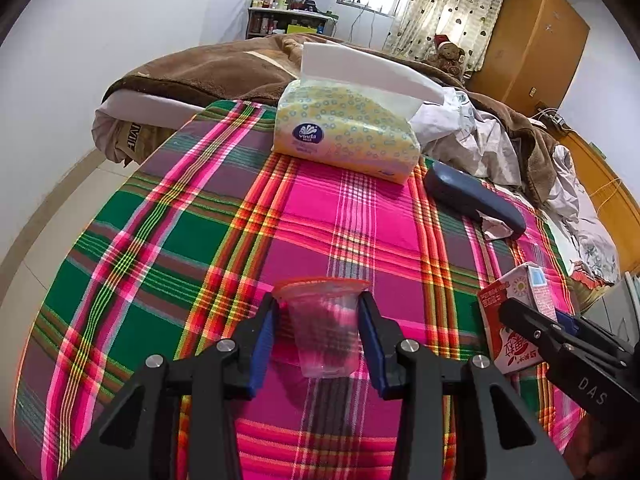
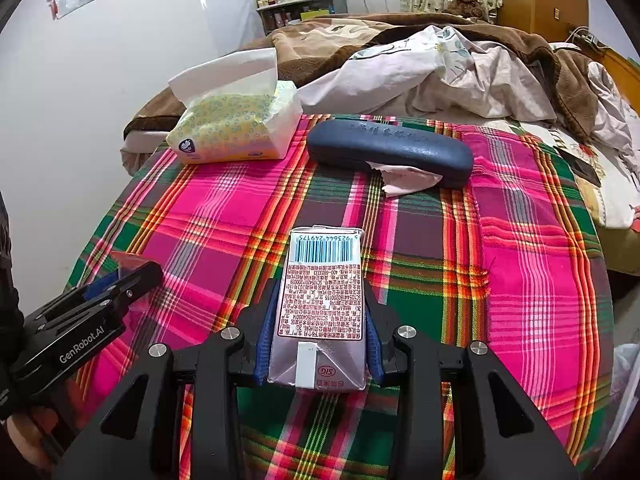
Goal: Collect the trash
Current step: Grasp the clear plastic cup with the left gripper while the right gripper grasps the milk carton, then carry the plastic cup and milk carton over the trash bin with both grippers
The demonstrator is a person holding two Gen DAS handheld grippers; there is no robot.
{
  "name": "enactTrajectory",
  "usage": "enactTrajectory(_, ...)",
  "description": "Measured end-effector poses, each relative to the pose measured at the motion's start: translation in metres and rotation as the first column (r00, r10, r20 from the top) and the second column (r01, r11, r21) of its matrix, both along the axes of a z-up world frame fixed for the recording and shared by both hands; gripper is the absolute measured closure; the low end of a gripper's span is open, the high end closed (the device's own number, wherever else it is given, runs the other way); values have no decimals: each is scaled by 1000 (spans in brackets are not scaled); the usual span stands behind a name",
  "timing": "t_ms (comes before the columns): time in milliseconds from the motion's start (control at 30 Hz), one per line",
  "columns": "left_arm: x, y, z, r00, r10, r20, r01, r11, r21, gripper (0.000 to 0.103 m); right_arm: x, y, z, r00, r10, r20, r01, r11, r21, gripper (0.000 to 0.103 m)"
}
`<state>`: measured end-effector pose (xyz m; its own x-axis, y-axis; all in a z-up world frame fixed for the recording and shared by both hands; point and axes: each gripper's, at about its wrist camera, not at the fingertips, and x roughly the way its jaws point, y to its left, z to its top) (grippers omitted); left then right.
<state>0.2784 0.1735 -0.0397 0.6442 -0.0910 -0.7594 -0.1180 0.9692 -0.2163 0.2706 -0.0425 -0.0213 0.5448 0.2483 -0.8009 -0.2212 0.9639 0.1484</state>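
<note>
A clear plastic cup (image 1: 324, 332) with a red rim stands on the plaid cloth (image 1: 160, 240). My left gripper (image 1: 320, 300) is shut on it, blue pads pressing its sides just under the rim. A red and white drink carton (image 2: 324, 264) lies lengthwise between the pads of my right gripper (image 2: 322, 296), which is shut on it. In the left wrist view the carton (image 1: 508, 292) and right gripper (image 1: 532, 320) show at the right. A crumpled tissue (image 2: 404, 178) lies against a dark blue glasses case (image 2: 388, 152).
A yellow tissue pack (image 2: 236, 128) with a sheet sticking up sits at the far left of the cloth. Behind it is a bed with a brown blanket (image 2: 440, 28) and rumpled white bedding (image 2: 460, 76). A white wall stands to the left.
</note>
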Motion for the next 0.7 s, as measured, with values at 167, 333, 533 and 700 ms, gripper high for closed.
enactTrajectory(167,-11,-5,9,1000,-9,25,9,1000,17,61,-6,-6,4,1000,-5,21,5,1000,14,65)
enactTrajectory(333,-25,-17,19,998,-35,44,35,999,15,61,-17,-17,13,999,-18,42,17,999,39,65)
enactTrajectory(533,-43,-36,32,996,-66,66,64,998,26,61,-33,-33,22,997,-40,63,37,998,48,65)
enactTrajectory(700,-60,-54,44,992,-92,87,90,995,31,61,-49,-53,31,994,-69,88,64,996,59,65)
